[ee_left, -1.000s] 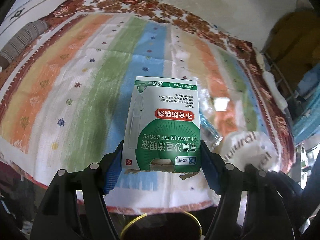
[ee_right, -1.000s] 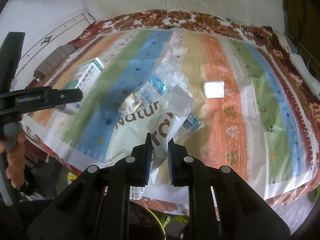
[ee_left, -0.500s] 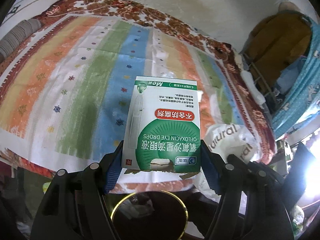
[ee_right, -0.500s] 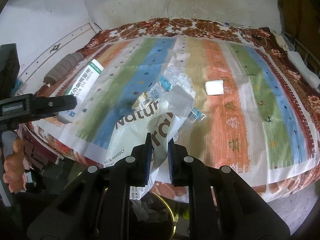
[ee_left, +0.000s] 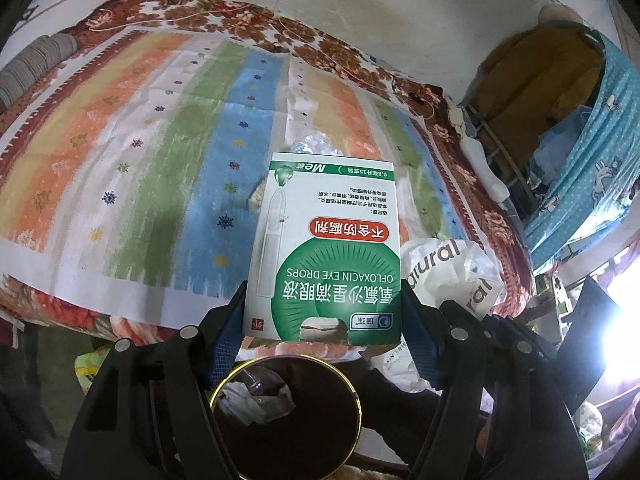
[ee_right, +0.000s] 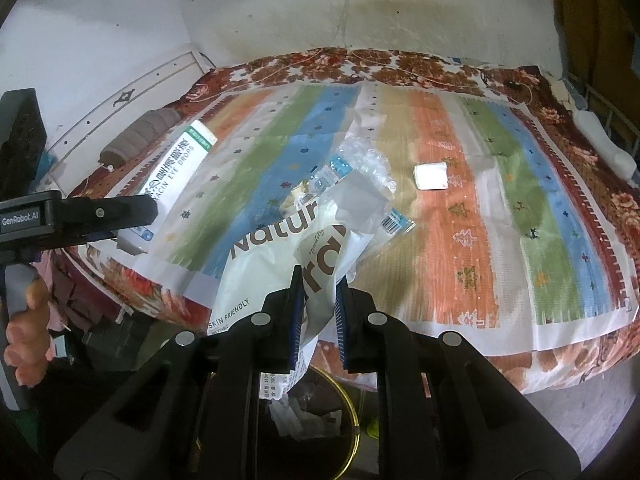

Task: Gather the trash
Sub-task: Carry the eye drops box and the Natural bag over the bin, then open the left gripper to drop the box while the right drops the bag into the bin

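Observation:
My left gripper (ee_left: 322, 312) is shut on a green and white eye-drops box (ee_left: 326, 248), held upright above a dark bin with a gold rim (ee_left: 284, 404). The same box (ee_right: 172, 172) shows at the left of the right wrist view. My right gripper (ee_right: 318, 316) is shut on a white plastic wrapper printed "Natural" (ee_right: 276, 256), which hangs over the bin (ee_right: 320, 412). That wrapper (ee_left: 452, 276) appears to the right of the box in the left wrist view. On the bed lie a crushed clear bottle (ee_right: 360, 172) and a small white packet (ee_right: 431, 176).
A striped cloth (ee_right: 480, 220) covers the bed, over a floral blanket (ee_left: 320, 44). The bin stands on the floor below the bed's near edge, with crumpled trash inside. A person's hand (ee_right: 24, 340) grips the left tool. A blue curtain (ee_left: 592, 160) hangs at the right.
Both grippers have drawn back from the bed with their loads, and the bed's near edge has receded. The gold-rimmed bin has come into fuller view beneath them.

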A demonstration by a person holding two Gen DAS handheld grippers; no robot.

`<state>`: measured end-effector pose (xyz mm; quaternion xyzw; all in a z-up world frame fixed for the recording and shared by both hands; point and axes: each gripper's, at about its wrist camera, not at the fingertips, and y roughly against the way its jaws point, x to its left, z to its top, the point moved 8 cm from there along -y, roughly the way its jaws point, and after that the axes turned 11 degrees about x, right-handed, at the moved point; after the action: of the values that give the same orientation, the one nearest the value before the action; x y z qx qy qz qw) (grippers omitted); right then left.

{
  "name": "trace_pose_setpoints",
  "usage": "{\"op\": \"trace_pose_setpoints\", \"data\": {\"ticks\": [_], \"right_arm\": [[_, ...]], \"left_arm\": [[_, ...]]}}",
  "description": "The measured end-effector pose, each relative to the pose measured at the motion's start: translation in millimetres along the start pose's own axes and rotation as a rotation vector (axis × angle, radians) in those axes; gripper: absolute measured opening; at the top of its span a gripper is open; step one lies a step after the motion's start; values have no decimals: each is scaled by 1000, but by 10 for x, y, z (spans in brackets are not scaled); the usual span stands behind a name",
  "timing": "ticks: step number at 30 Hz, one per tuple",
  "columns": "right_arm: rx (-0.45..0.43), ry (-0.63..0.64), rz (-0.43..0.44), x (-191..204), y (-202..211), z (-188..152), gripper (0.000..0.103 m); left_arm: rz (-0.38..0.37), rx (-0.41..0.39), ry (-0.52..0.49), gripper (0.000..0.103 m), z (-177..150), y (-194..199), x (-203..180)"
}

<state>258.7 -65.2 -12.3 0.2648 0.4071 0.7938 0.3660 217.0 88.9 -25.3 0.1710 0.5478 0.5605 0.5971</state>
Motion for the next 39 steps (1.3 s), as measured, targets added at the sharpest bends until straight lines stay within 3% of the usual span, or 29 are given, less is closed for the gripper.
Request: {"op": "trace_pose_setpoints", "data": {"ticks": [29,39], "right_arm": [[49,36,25,214,78,-728,13],[111,53,14,301,-46,-1021,13]], "left_arm": [[-69,24,-60,70,-808,24,-211],[-74,34,-15,70,-1177,-41,-149]]}}
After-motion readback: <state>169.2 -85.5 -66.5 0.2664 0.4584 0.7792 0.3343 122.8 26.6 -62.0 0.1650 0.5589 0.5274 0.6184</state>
